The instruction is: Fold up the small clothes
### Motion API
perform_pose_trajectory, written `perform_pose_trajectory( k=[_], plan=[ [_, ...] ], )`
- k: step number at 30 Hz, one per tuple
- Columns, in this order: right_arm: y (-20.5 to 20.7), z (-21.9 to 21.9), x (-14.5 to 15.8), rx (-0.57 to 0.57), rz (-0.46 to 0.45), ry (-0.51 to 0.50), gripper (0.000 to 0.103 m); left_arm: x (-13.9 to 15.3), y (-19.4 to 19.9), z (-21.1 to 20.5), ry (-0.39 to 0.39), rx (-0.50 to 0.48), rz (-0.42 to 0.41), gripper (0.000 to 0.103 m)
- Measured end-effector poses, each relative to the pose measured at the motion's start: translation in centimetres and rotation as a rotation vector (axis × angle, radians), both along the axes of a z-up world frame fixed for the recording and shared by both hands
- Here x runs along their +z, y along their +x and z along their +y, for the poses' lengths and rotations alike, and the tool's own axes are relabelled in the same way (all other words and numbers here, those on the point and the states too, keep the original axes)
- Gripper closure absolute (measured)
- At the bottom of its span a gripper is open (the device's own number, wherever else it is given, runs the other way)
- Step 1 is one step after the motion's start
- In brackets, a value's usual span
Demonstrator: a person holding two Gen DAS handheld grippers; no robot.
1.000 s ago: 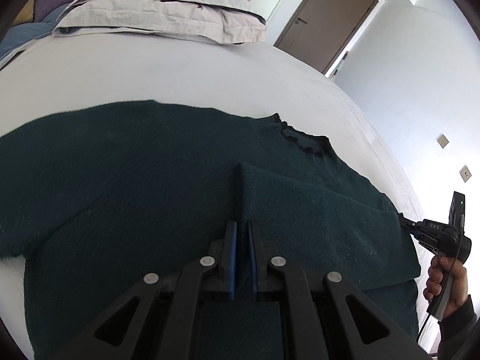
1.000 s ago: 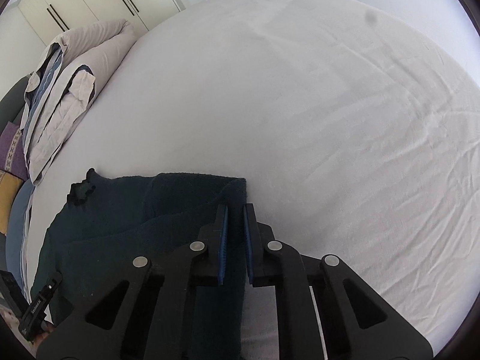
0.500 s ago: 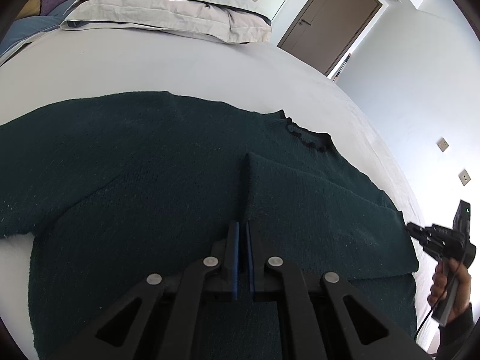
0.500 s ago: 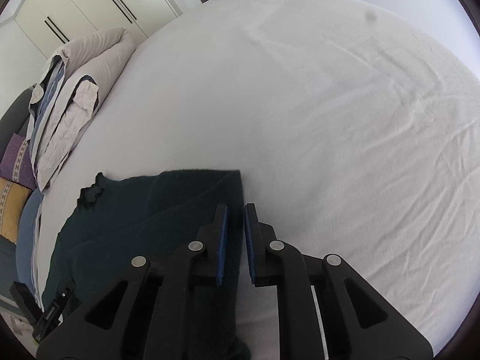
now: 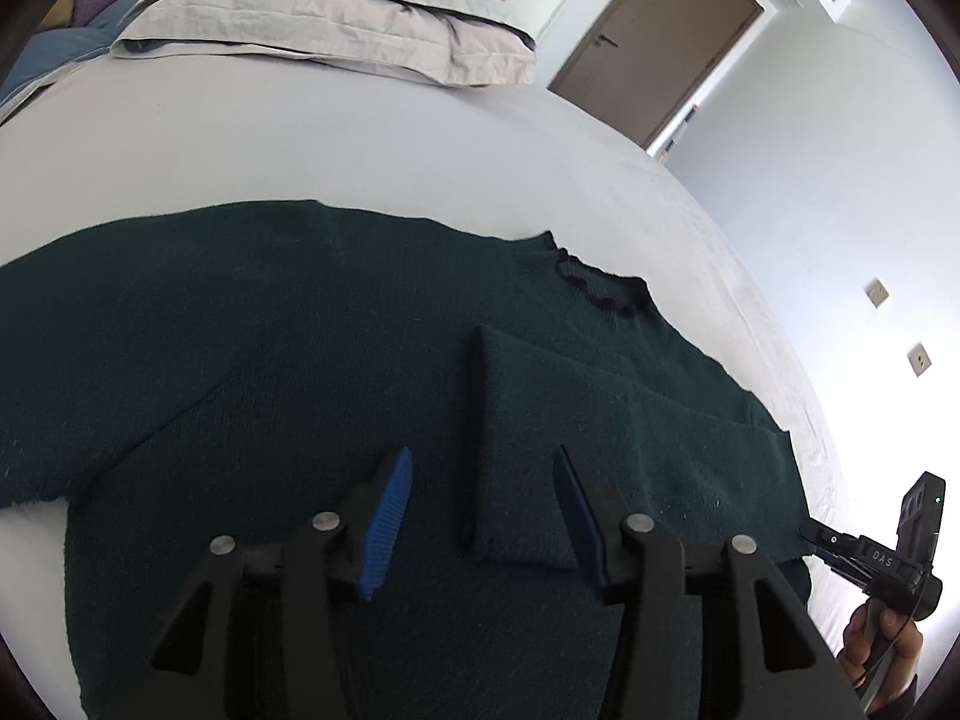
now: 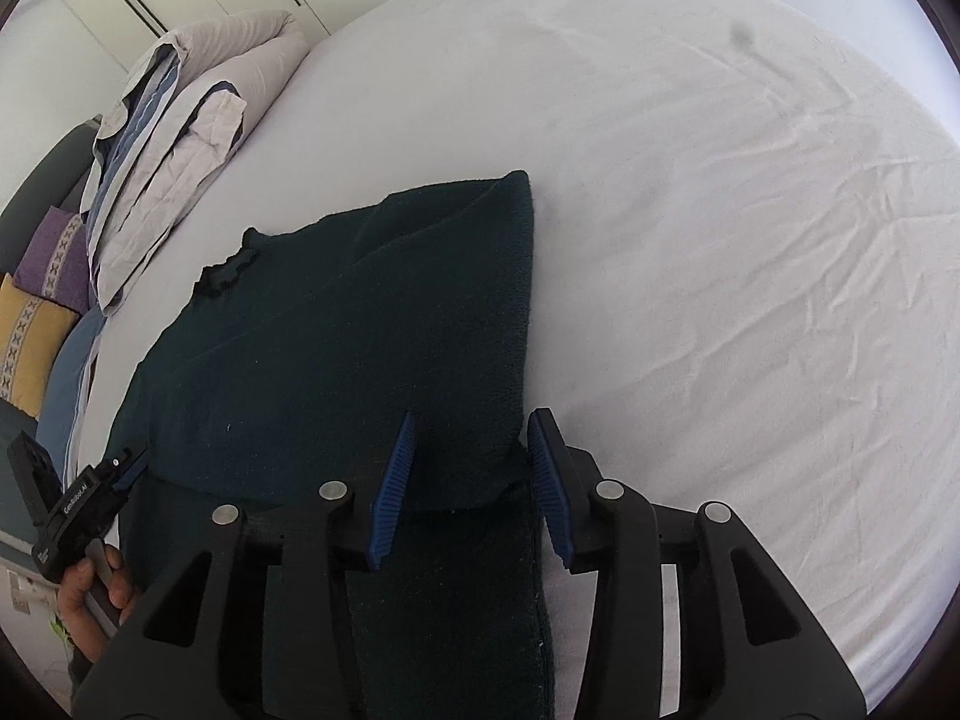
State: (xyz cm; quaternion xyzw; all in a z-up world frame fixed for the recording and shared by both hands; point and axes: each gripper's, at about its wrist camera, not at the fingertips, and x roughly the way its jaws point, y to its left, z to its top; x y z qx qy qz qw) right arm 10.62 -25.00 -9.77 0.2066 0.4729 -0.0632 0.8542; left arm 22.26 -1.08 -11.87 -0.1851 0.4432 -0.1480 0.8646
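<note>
Sweater [image 5: 312, 372], dark green, is spread flat on the white bed [image 5: 360, 138], one sleeve [image 5: 606, 456] folded across the body toward 9 o'clock. Left tool [image 5: 483, 507] and right tool [image 6: 468, 474] have just been opened, pads apart over released cloth.

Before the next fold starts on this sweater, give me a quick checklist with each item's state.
1. Left gripper free of the sweater: ok, jaws just opened, folded sleeve edge between them, unpinched.
2. Right gripper free: ok, jaws just opened, cloth between them, not pressed.
3. Folded sleeve lying flat on the body: ok.
4. Other sleeve folded in: not ok, still spread out.
5. Bed beside the sweater bare: ok.
6. Hem straight: cannot tell, hidden under the grippers.
</note>
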Motion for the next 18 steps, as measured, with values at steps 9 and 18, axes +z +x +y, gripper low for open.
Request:
perform_pose_trajectory(
  k=[9,18],
  plan=[
    [0.0,1.3,-0.4,0.046,0.037,-0.128,0.084,-0.6,0.4,-1.2,0.07,-0.018,0.028,0.095],
    [-0.7,0.4,-0.5,0.017,0.02,-0.107,0.091,-0.7,-0.9,-0.7,0.076,-0.003,0.019,0.096]
  ],
)
